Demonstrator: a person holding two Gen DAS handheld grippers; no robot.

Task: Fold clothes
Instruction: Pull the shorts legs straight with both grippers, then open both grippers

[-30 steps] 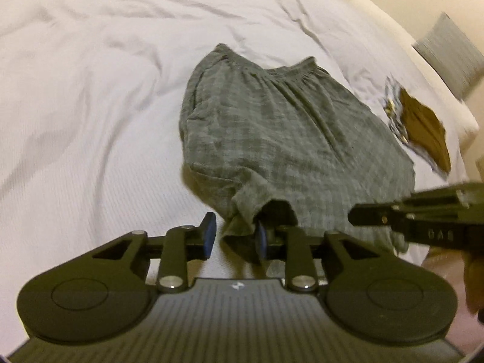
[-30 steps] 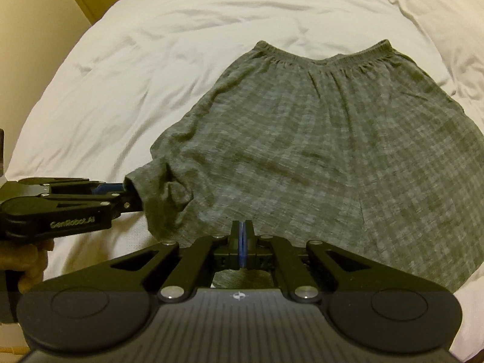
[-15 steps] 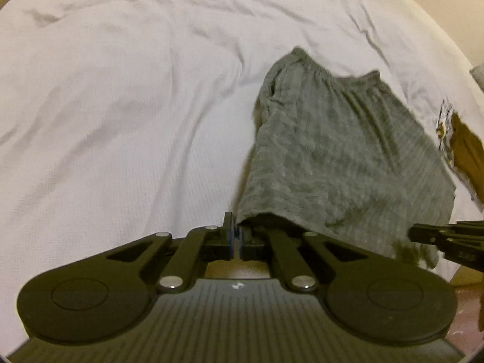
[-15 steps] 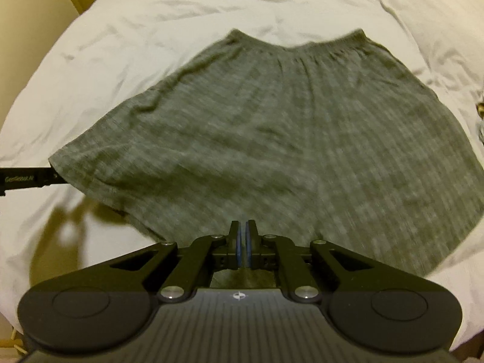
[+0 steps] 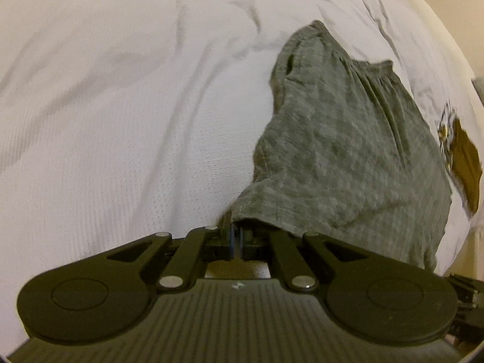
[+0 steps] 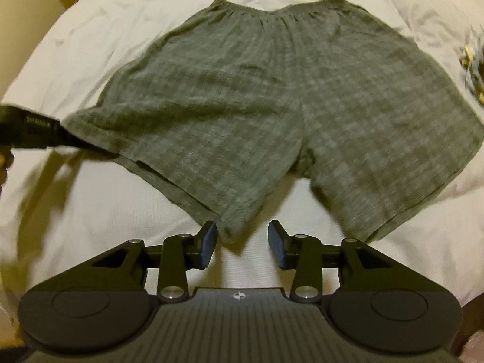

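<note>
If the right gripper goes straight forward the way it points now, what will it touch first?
Most likely the grey shorts: the hem of one leg hangs right between the open fingers of the right gripper. Depth is unclear, so the white bed cover under it may be touched almost at once.

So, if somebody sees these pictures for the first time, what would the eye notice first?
First the grey checked shorts, spread flat in the middle of the white bedspread with the waistband on the far side. Next the right gripper, open just before the inner hem of one leg, while the left gripper is shut on the outer hem corner of that same leg. A brown patterned cloth lies further off at the right edge of the bed.
</note>
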